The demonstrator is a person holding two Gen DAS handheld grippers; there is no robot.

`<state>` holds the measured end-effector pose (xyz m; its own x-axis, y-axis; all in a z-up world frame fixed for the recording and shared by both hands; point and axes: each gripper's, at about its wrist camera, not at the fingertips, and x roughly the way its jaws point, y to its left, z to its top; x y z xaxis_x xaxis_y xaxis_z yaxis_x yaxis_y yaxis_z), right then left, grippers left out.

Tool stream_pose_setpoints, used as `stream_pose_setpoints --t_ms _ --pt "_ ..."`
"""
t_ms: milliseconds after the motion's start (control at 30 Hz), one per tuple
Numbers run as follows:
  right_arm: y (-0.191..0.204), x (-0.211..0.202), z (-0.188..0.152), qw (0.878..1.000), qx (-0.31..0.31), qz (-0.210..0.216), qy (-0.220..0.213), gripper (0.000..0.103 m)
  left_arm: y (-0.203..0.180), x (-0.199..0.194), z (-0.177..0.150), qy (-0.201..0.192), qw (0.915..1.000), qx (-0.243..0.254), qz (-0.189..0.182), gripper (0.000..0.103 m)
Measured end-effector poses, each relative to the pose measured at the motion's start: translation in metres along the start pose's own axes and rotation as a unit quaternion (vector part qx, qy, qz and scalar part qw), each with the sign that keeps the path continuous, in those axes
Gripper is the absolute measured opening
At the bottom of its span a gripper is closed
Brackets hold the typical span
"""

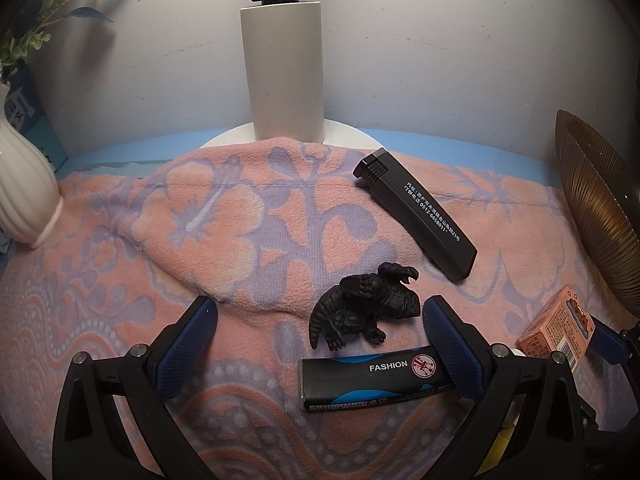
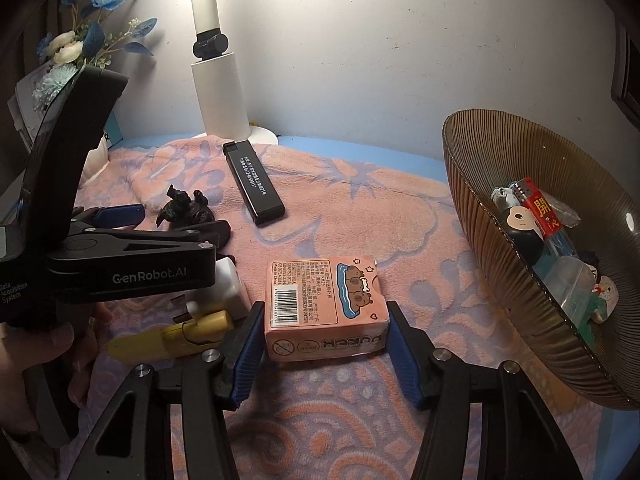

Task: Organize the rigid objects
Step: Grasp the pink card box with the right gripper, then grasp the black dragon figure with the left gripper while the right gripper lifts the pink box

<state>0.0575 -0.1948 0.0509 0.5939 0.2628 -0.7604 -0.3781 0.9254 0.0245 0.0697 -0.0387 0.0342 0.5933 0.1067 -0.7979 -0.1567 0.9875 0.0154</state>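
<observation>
Left wrist view, left to right: white ribbed ceramic vase at the edge of the pink and lilac flowered fleece blanket; left gripper spread wide, holding nothing. Between its blue pads, small black plastic dragon figure, with black and blue lighter marked FASHION just beside it, nearer the camera. Further back, long black lighter with white printed text, lying flat, apart from both.

Right wrist view: right gripper closed around pink cardboard box with capybara picture, pads pressing both sides, box on the blanket. To the right, ribbed amber glass bowl, tilted, already containing several small objects.
</observation>
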Motion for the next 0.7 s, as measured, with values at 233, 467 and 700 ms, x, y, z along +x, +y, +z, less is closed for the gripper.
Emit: stream_pose_setpoints --t_ms 233,467,700 --pt "-0.008 -0.012 -0.003 0.999 0.019 0.023 -0.019 0.056 0.000 0.001 0.000 -0.002 1.0000 0.004 -0.001 0.100" --pt "-0.015 -0.015 -0.004 0.996 0.054 0.059 -0.034 0.056 0.014 -0.006 -0.004 -0.019 0.9995 -0.022 -0.013 0.077" --pt "-0.035 -0.015 -0.008 0.988 0.107 0.102 -0.041 0.056 0.042 -0.016 -0.013 -0.042 0.9948 -0.081 -0.046 0.050"
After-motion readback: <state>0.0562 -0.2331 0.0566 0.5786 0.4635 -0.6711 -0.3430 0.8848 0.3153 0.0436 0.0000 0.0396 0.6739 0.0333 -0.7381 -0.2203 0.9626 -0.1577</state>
